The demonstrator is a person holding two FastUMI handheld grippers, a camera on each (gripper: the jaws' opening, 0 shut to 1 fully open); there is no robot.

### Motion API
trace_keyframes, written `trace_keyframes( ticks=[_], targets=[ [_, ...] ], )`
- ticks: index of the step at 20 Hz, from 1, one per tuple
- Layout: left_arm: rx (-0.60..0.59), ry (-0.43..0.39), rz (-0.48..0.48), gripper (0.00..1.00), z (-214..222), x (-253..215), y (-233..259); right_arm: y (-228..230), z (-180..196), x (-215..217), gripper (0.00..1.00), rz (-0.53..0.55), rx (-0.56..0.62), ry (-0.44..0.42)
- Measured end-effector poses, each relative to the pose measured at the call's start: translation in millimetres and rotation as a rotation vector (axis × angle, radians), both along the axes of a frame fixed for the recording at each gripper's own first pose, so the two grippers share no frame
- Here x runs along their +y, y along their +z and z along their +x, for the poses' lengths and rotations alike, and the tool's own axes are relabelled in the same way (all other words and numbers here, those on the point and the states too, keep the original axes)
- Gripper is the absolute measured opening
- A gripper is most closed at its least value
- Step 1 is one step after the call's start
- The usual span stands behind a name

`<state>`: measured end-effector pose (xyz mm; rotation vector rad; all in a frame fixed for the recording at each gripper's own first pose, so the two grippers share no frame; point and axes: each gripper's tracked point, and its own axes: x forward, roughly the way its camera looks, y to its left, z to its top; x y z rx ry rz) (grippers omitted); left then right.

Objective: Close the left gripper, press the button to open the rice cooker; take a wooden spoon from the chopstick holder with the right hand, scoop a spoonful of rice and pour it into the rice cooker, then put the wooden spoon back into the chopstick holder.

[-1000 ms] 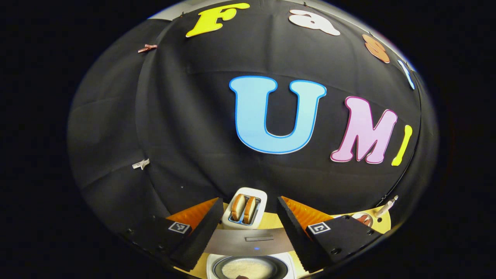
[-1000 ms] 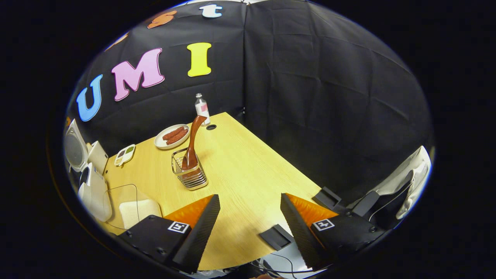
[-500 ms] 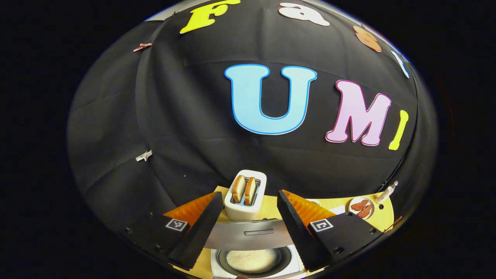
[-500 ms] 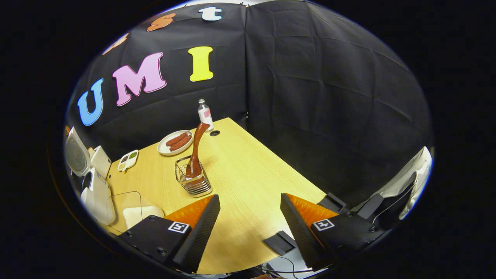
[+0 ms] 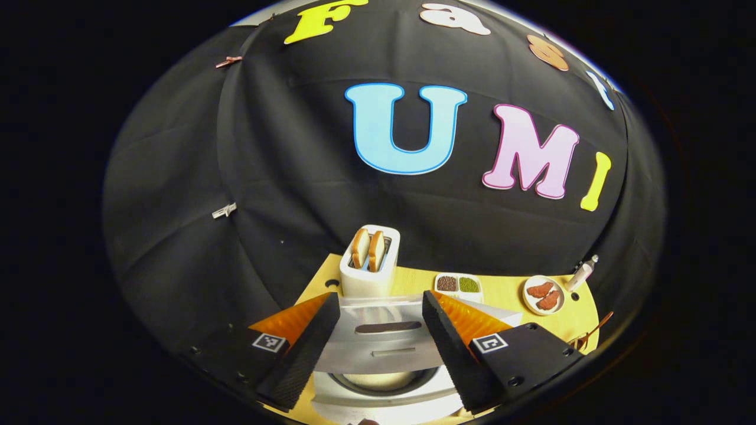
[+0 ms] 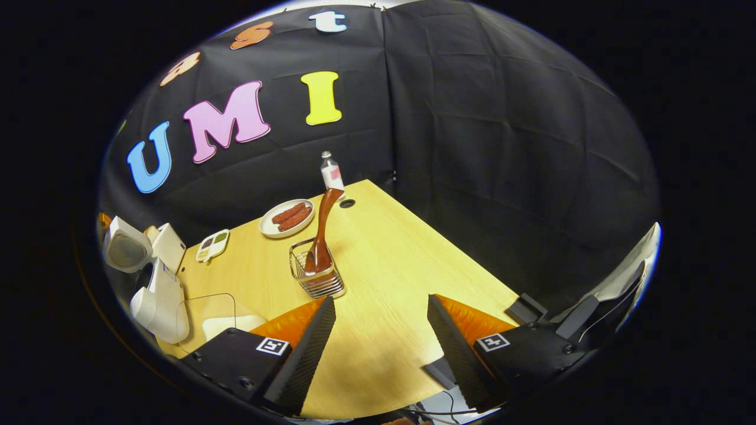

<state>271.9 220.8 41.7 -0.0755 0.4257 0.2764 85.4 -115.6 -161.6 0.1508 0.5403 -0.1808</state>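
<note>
- Left gripper view: the left gripper (image 5: 381, 330) is wide open and holds nothing. It hangs above the rice cooker (image 5: 384, 383), whose lid (image 5: 381, 345) stands partly raised. A toaster (image 5: 369, 262) is just behind the rice cooker.
- Right gripper view: the right gripper (image 6: 381, 333) is wide open and empty above the table (image 6: 401, 265). The wooden spoon (image 6: 322, 236) stands tilted in the chopstick holder (image 6: 319, 277), well to the right of the rice cooker (image 6: 156, 289). A plate (image 6: 286, 217) lies behind the holder.
</note>
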Motion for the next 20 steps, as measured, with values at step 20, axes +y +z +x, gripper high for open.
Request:
trace_keyframes(
  ticks=[20],
  targets=[
    [0.01,-0.018,0.032,1.0,-47,-25,-160,-6,-6,18,0.99,-0.072,0.034,0.106]
  ],
)
